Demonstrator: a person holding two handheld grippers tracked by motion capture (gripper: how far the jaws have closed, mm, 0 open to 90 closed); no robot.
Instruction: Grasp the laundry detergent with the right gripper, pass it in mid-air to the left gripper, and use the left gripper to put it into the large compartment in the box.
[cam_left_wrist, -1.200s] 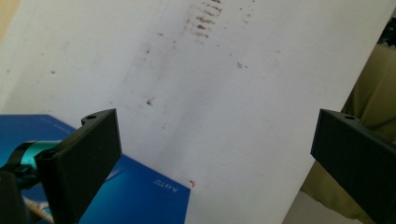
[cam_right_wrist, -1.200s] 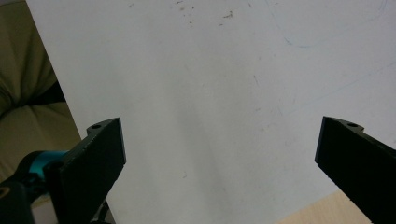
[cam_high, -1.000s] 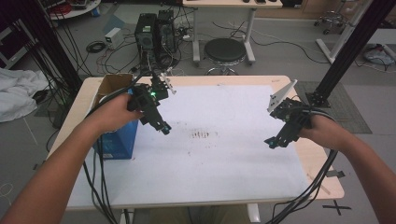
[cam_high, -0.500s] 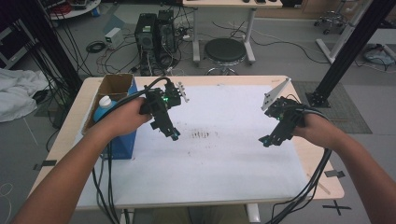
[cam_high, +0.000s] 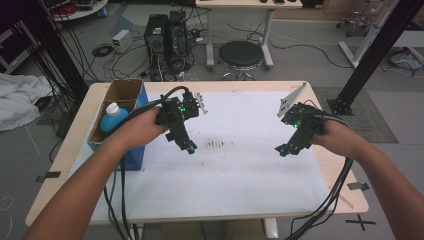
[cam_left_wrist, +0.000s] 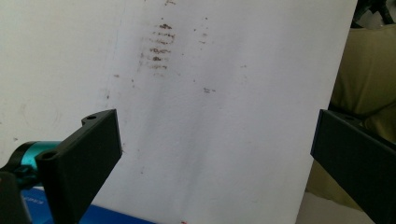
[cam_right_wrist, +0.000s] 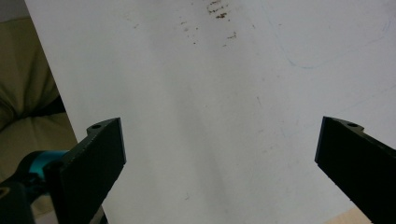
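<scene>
Both hand-held grippers, left (cam_high: 190, 148) and right (cam_high: 281, 150), hung wide-jawed and empty over the stained white sheet (cam_high: 235, 165) on the counter (cam_high: 75, 170), likely readying a reach; bottle (cam_high: 114, 116) sat in the cardboard box (cam_high: 121, 90) at left.

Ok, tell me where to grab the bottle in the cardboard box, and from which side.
Take the bottle by its white cap and neck, coming straight down from above. It stands upright in the open-topped box, whose walls block a side approach, and the cap is the part that is exposed. The left gripper, jaws open, is nearer.
</scene>
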